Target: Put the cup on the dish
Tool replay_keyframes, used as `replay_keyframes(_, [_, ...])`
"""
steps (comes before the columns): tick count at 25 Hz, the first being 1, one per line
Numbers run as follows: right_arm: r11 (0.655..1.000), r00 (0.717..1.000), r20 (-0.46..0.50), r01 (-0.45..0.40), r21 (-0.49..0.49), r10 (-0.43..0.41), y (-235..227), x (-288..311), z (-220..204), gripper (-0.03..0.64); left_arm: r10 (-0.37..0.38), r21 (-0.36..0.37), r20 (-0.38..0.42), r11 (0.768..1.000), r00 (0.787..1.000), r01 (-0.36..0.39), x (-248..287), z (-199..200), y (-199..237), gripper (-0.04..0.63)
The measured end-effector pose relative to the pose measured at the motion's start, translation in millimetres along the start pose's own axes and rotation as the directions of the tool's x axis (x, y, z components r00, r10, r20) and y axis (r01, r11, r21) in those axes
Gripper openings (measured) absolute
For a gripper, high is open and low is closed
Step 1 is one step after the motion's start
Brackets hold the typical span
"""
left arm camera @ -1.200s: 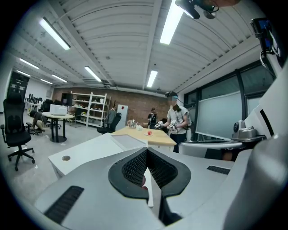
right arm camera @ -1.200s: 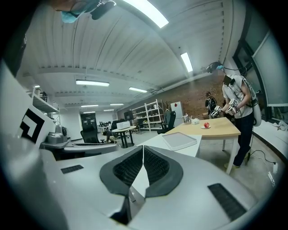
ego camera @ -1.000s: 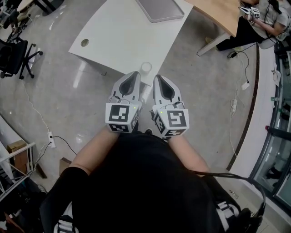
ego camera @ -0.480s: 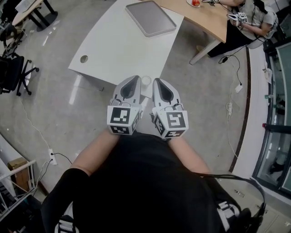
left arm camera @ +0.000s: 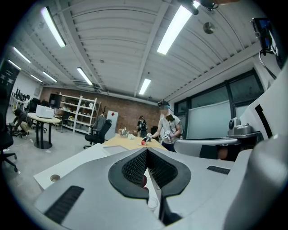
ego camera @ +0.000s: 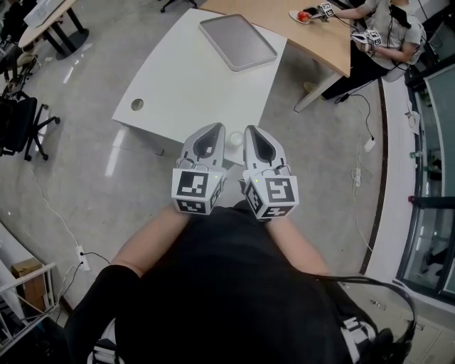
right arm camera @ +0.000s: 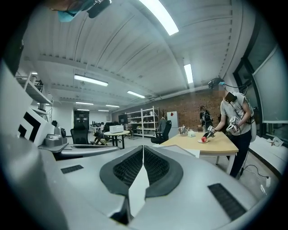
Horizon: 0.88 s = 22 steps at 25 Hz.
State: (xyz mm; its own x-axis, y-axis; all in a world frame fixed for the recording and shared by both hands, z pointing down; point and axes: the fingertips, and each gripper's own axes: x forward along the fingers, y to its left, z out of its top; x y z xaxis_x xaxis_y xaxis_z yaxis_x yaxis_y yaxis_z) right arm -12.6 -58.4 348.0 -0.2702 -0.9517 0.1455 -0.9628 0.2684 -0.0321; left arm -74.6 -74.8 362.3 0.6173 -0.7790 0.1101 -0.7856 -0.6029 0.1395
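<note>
A small clear cup (ego camera: 235, 138) stands at the near edge of the white table (ego camera: 185, 78). The dish, a flat grey tray (ego camera: 237, 41), lies at the table's far side. I hold both grippers side by side close to my body, pointing almost level at the table. In the head view the left gripper (ego camera: 211, 128) and right gripper (ego camera: 254, 131) flank the cup from above, not touching it. The left gripper (left arm camera: 146, 150) is shut with nothing held; the cup (left arm camera: 153, 203) shows low behind its jaws. The right gripper (right arm camera: 143, 147) is also shut and holds nothing.
A wooden table (ego camera: 320, 32) stands beyond the white one, where a person (ego camera: 387, 28) handles a red thing on a plate (ego camera: 304, 15). The white table has a cable hole (ego camera: 137, 104). An office chair (ego camera: 18, 121) stands at left, cables (ego camera: 359, 178) on the floor at right.
Both grippers moved forward and up toward the table edge. The cup, earlier beyond their tips in the head view, now shows between them. Jaws stayed shut.
</note>
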Motion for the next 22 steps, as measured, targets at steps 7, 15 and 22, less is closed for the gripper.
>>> replay_keyframes(7, [1.0, 1.0, 0.015, 0.002, -0.013, -0.002, 0.1, 18.1, 10.2, 0.014, 0.02, -0.001, 0.011, 1.0, 1.0, -0.02, 3.9, 6.2, 19.3, -0.002])
replay_keyframes(15, [1.0, 1.0, 0.011, -0.012, -0.004, 0.012, -11.5, 29.3, 1.8, 0.014, 0.044, 0.003, -0.001, 0.999, 0.999, -0.044, 16.7, 1.4, 26.5, -0.002])
replay_keyframes(22, [0.998, 0.998, -0.002, -0.057, 0.011, 0.057, -43.1, 49.7, -1.1, 0.014, 0.055, 0.025, -0.029, 0.998, 0.998, -0.054, 54.3, -1.5, 24.9, -0.001])
